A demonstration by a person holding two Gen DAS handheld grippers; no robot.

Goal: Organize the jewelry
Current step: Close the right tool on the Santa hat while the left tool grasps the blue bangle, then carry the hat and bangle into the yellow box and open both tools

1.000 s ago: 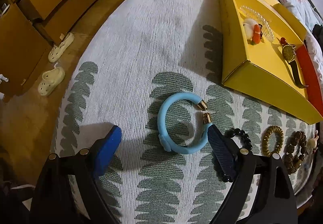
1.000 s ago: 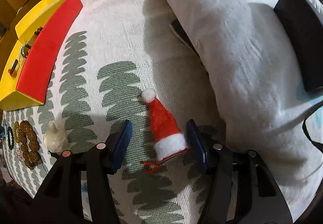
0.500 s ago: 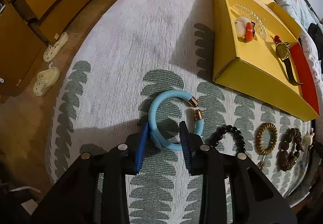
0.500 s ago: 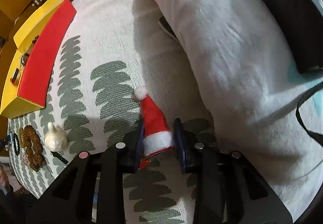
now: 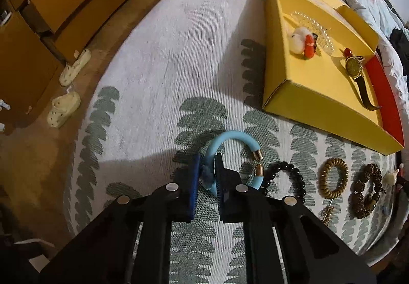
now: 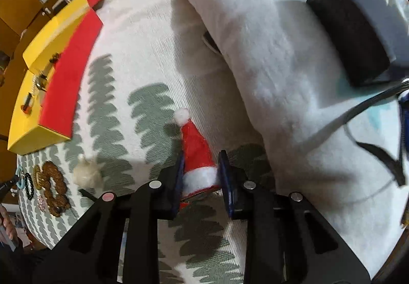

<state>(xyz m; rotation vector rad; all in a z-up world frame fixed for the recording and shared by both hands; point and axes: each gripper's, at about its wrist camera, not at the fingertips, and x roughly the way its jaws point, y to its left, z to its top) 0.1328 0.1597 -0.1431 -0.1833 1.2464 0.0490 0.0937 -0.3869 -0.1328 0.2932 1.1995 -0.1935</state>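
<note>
The left hand-held gripper [image 5: 206, 169] is closed narrow on the blue bracelet [image 5: 231, 139]. Its two fingers press the left side of the ring, and the rest of the bracelet reaches forward and to the right, with the two gold end caps facing each other at the open gap. The bracelet is over the bed cover [image 5: 158, 59], a white cloth with green leaf pattern. Whether it touches the cloth, I cannot tell.

Just beside the bracelet, toward the near edge of the bed, lie a black bead bracelet [image 5: 286, 176], a gold coil hair tie [image 5: 333, 178] and a brown bead bracelet [image 5: 365, 190] in a row. Behind them sits the yellow box [image 5: 301, 94] with a red side panel. Inside it are a wristwatch [image 5: 354, 68], a clear bead strand and a small white and orange piece. On the floor past the left edge of the bed are two pale slippers [image 5: 64, 109].

The right hand-held gripper [image 6: 200, 169] is closed on the small red Santa hat clip [image 6: 195, 146]. The fingers hold the white brim from both sides, and the hat tip with its white pompom points forward, away from the hand-held gripper. A white blanket [image 6: 268, 59] lies close on the right of it. A small cream ornament [image 6: 87, 174] lies on the cover to the left, near the brown beads.
</note>
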